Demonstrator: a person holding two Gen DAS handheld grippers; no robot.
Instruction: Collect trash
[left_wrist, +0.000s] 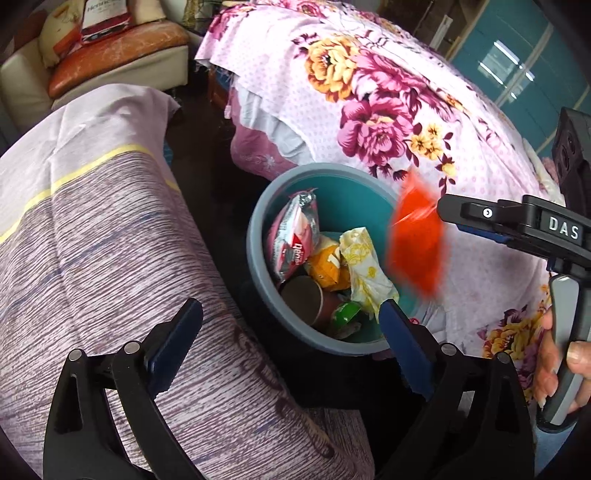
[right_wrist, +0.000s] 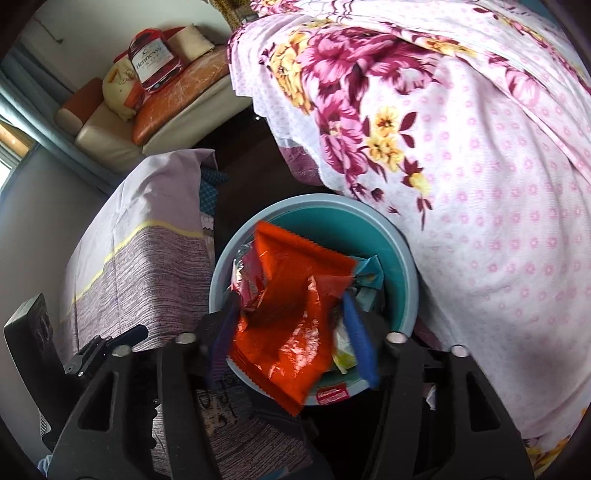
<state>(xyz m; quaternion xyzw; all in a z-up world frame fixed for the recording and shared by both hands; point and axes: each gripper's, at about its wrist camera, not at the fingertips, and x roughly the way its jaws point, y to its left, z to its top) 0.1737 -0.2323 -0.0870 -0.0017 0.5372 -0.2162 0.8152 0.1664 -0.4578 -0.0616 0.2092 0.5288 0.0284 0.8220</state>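
A round grey-rimmed teal bin (left_wrist: 258, 206) stands on the dark floor between two covered pieces of furniture; it also shows in the right wrist view (right_wrist: 402, 254). It holds several pieces of trash: a pink wrapper (left_wrist: 291, 236), a crumpled yellow-white paper (left_wrist: 364, 266), a brown cup (left_wrist: 306, 299). An orange wrapper (right_wrist: 291, 314) is blurred in mid-air over the bin, between the spread fingers of my right gripper (right_wrist: 291, 332); it also shows in the left wrist view (left_wrist: 415, 240), just left of the right gripper's tips (left_wrist: 447, 210). My left gripper (left_wrist: 291, 332) is open and empty, above the bin's near rim.
A floral pink bedspread (left_wrist: 388, 92) hangs to the right of the bin. A purple striped cloth (left_wrist: 92, 240) covers furniture on the left. A sofa with orange cushions (right_wrist: 177, 92) stands at the back. A strip of dark floor (left_wrist: 199, 147) runs between them.
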